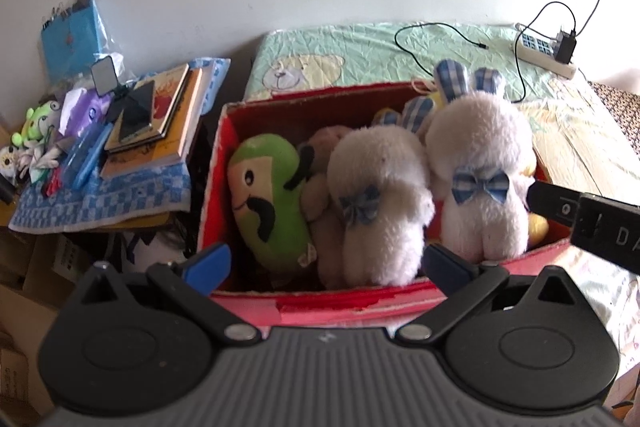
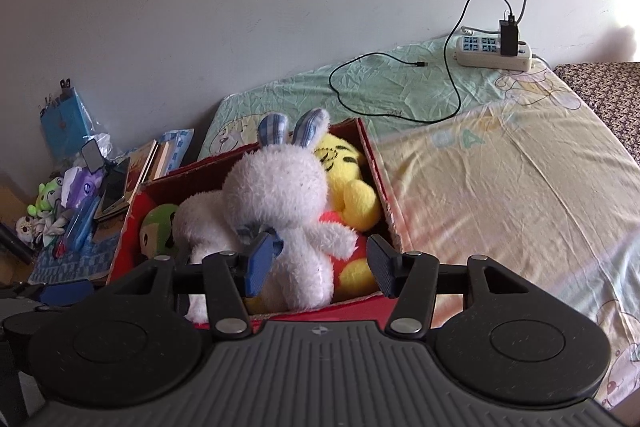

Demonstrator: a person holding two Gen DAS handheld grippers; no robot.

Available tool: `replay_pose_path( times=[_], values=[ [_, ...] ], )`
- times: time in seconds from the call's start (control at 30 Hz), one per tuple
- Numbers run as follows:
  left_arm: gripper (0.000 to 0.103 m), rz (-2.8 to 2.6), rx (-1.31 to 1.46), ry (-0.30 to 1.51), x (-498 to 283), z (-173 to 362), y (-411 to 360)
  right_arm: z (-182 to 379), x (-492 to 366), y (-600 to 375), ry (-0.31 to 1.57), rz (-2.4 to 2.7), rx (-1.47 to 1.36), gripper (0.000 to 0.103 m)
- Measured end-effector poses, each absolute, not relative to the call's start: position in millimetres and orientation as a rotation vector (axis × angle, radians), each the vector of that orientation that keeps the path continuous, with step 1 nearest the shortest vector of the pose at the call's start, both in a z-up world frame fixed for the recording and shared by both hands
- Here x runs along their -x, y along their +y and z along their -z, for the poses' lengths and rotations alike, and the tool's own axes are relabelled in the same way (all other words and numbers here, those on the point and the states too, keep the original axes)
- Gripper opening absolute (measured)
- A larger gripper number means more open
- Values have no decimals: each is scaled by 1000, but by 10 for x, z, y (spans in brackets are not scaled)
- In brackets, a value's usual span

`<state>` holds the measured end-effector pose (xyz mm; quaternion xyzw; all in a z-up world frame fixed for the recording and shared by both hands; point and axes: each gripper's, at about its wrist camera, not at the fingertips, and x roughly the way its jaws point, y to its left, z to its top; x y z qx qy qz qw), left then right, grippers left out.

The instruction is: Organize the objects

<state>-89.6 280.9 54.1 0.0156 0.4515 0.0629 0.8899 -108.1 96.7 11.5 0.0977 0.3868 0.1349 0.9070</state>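
Red box (image 1: 320, 303) on the bed, packed: two white rabbits (image 1: 480, 183), green plush (image 1: 272, 199) at 9 o'clock, yellow plush (image 2: 348, 187) at 3. I read my left gripper (image 1: 324, 263) and right gripper (image 2: 318, 267) both spread, empty.

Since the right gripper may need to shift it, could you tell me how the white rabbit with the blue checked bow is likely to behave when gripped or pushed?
The white rabbit looks like fluffy plush, so it would probably squash between the open right gripper fingers rather than resist. It is likely light for its size. Propped upright against the yellow plush in the red box, it may flop over when nudged.
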Motion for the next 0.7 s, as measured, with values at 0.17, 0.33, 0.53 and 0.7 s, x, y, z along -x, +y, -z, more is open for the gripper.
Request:
replay_pose_path(
  times=[0.17, 0.33, 0.53, 0.7],
  values=[
    [103, -138, -61, 952, 934, -502, 2735, -103, 1108, 970, 815, -289, -176, 56],
    [103, -119, -49, 996, 912, -447, 2689, -79, 1120, 910, 828, -275, -181, 56],
    [103, -89, -62, 1001, 916, -435, 2562, -101, 1170, 800, 810, -224, -183, 56],
    [103, -30, -121, 959, 933, -474, 2318, -95, 1198, 595, 805, -144, -191, 56]
  ],
)
